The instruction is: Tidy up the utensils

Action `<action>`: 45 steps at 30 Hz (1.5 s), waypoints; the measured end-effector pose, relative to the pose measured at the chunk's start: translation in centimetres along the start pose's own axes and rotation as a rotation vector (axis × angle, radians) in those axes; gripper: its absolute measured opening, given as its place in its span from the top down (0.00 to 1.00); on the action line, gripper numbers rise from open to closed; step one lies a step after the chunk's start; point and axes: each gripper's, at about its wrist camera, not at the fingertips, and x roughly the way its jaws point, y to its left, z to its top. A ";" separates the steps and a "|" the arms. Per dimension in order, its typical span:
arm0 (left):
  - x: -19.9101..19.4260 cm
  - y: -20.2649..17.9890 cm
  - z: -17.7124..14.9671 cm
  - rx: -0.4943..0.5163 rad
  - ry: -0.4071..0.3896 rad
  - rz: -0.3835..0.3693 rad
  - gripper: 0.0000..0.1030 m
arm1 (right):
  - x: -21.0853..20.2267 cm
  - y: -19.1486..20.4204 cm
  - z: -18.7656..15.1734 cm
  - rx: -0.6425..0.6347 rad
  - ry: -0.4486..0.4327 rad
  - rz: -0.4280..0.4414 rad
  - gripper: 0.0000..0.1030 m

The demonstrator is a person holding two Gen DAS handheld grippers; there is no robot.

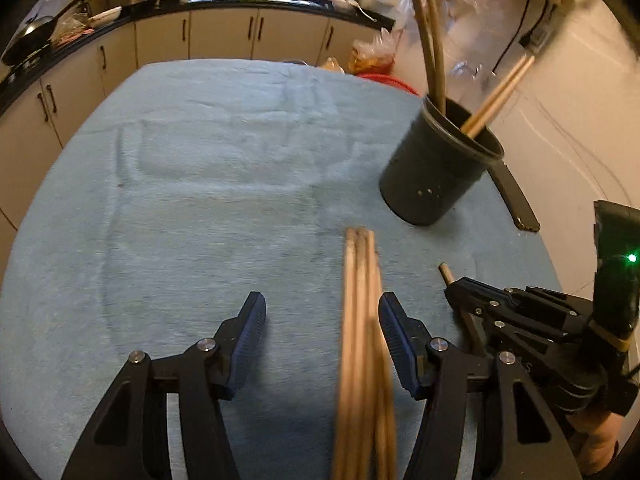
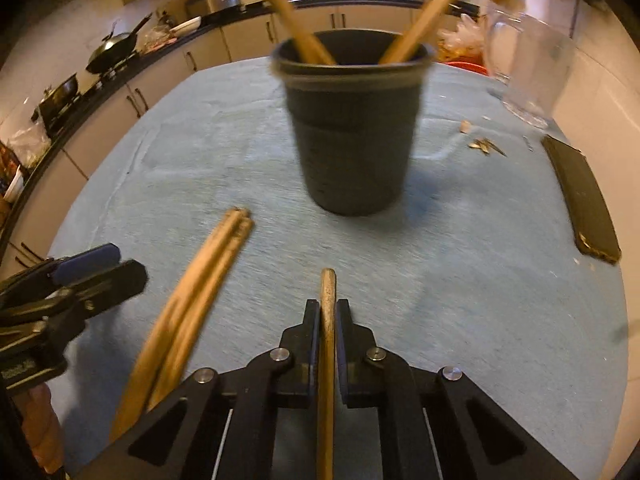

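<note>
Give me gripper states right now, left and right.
Left gripper: open, bundle of chopsticks between its fingers, pads not pressing.
Right gripper: closed on a single chopstick.

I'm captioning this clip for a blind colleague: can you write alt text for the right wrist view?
The right gripper is shut on a single wooden chopstick lying on a blue towel. Ahead stands a dark cup holding more chopsticks; a loose bundle of chopsticks lies to the left beside the left gripper, and a black phone lies right.
</note>
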 end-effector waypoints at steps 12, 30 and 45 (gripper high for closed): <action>3.4 -4.1 1.5 0.109 0.078 0.085 0.77 | 0.2 -2.6 -0.1 0.074 -0.031 0.046 0.91; 1.0 1.7 0.7 -0.032 0.037 0.009 0.94 | 0.4 -2.5 -0.2 0.077 -0.037 0.058 0.91; 3.8 3.2 4.2 -0.012 0.126 0.105 0.94 | 1.4 -0.1 2.0 -0.063 0.056 -0.041 0.90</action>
